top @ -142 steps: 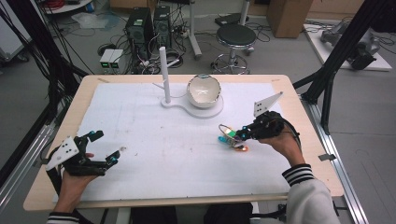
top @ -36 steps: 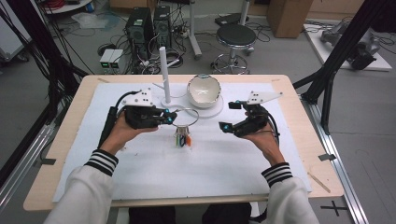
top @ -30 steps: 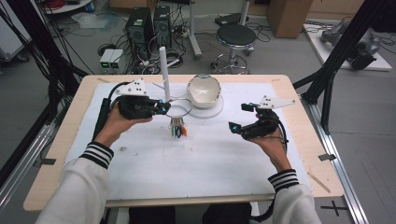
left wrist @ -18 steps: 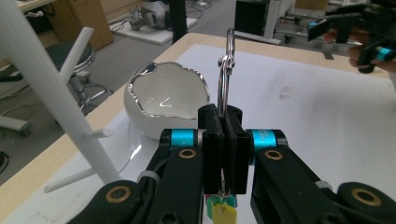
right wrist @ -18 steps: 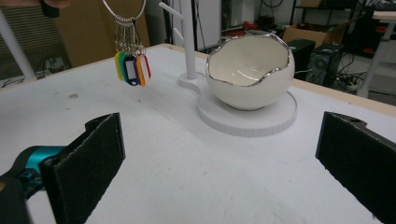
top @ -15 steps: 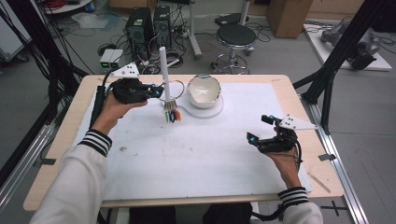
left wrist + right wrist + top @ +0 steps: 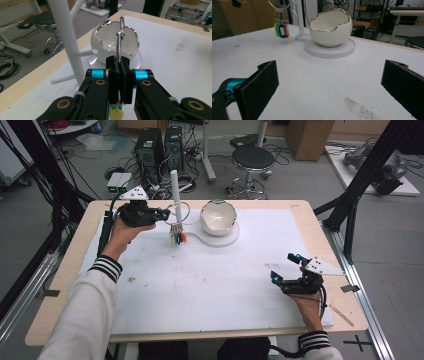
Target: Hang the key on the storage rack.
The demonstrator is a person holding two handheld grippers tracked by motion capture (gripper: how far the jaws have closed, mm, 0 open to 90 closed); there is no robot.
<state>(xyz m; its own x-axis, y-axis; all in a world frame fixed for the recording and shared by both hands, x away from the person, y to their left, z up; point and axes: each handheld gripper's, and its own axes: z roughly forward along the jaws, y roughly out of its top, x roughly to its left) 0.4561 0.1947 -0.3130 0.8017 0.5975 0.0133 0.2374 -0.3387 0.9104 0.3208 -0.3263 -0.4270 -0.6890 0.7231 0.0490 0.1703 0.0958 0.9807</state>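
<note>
Overhead: two tools, one key ring, one bowl.

Light is even and fairly bright across all three views, seemingly from overhead, with soft, faint shadows. In the high view the white mat reads pale and slightly washed out, and the picture is soft throughout, with coarse, smeared detail in the floor clutter beyond the mat. The silver rim of the white bowl carries bright glare spots in the left gripper view, and the metal ring in front of the bowl gleams. There the near jaws are sharp while the background behind the bowl is blurred. In the right gripper view the bowl is fairly crisp, and the black pads nearest the camera look soft and grainy.
</note>
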